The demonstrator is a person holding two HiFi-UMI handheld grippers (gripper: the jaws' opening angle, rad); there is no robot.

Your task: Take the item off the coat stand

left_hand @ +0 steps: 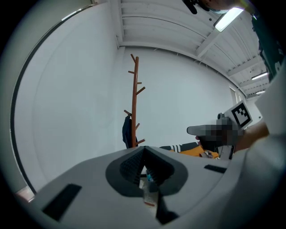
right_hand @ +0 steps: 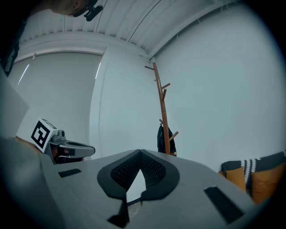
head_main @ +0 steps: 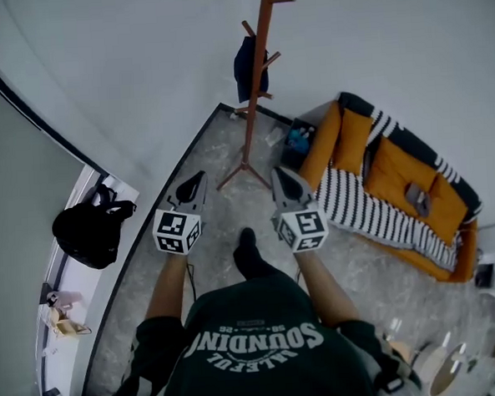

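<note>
A brown wooden coat stand (head_main: 256,92) rises from the grey floor by the white wall. A dark garment (head_main: 247,66) hangs from one of its lower pegs. Both grippers are held side by side well short of the stand, pointing toward it. My left gripper (head_main: 199,178) is shut with nothing in it, and its jaws meet tip to tip (left_hand: 144,150). The right gripper (head_main: 277,173) is also shut and empty (right_hand: 140,152). The stand (left_hand: 135,103) and garment (left_hand: 128,133) show far off in the left gripper view. In the right gripper view the stand (right_hand: 161,107) and garment (right_hand: 164,139) are just as distant.
An orange sofa (head_main: 396,171) with a striped blanket (head_main: 374,214) stands right of the stand. A blue box (head_main: 298,138) lies near the stand's feet. A black bag (head_main: 86,232) rests on the white ledge (head_main: 126,190) at left. The person's foot (head_main: 249,253) is on the floor between the grippers.
</note>
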